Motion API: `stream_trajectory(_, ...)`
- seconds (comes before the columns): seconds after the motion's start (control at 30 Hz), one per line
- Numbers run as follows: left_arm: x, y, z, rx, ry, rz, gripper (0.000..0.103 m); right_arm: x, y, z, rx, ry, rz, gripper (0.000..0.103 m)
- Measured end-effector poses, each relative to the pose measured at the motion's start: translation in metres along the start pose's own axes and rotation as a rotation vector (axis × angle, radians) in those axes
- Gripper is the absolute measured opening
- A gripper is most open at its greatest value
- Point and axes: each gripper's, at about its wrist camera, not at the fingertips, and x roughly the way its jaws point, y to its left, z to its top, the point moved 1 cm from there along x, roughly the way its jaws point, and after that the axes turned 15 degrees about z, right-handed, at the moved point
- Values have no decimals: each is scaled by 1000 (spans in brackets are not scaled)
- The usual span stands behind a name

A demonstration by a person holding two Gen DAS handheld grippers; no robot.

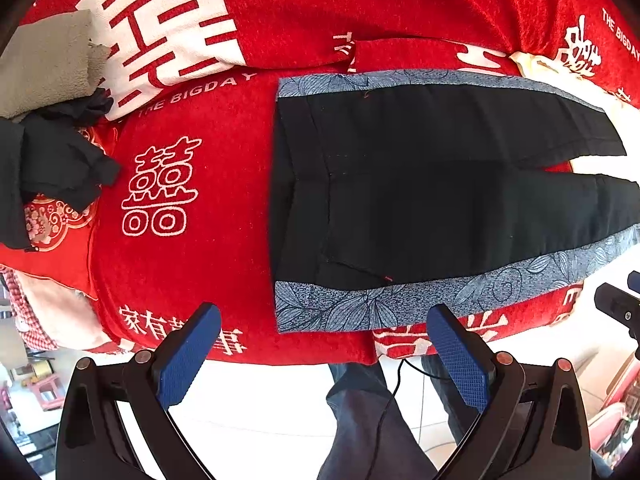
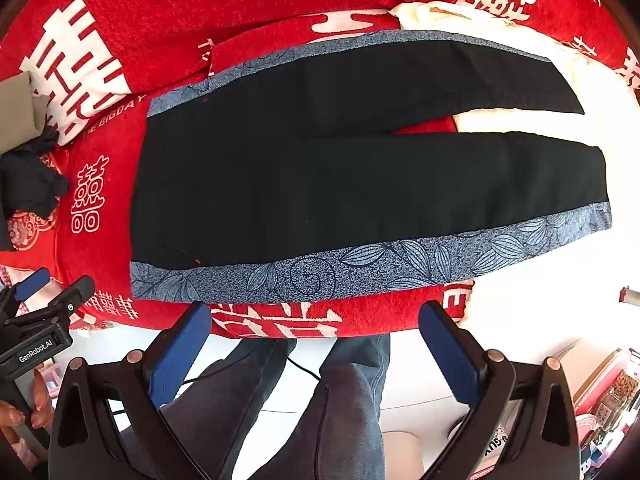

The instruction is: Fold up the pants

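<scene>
Left wrist view: pants (image 1: 420,184) were laid lengthwise left-to-right just beyond the wide-spread, empty left gripper (image 1: 324,344), nearest the waistband.

Left tool (image 1: 324,344): black angular frame, two blue fingers (image 1: 188,356) with cross-hatched pads, round copper-coloured pivot screws. Right tool (image 2: 316,340): identical build. At 9 o'clock in the right wrist view, white "GenRobot.AI" lettering on black housing; hand (image 2: 38,404) bare-skinned. Legs (image 2: 340,408) in dark blue-grey jeans, crossed by a thin black cable (image 2: 304,368).
</scene>
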Motion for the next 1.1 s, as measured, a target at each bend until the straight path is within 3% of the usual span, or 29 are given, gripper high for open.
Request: stream_trajectory(1.1, -4, -5, 3, 1, 13, 38, 103, -4, 2, 3, -33, 1, -19, 103)
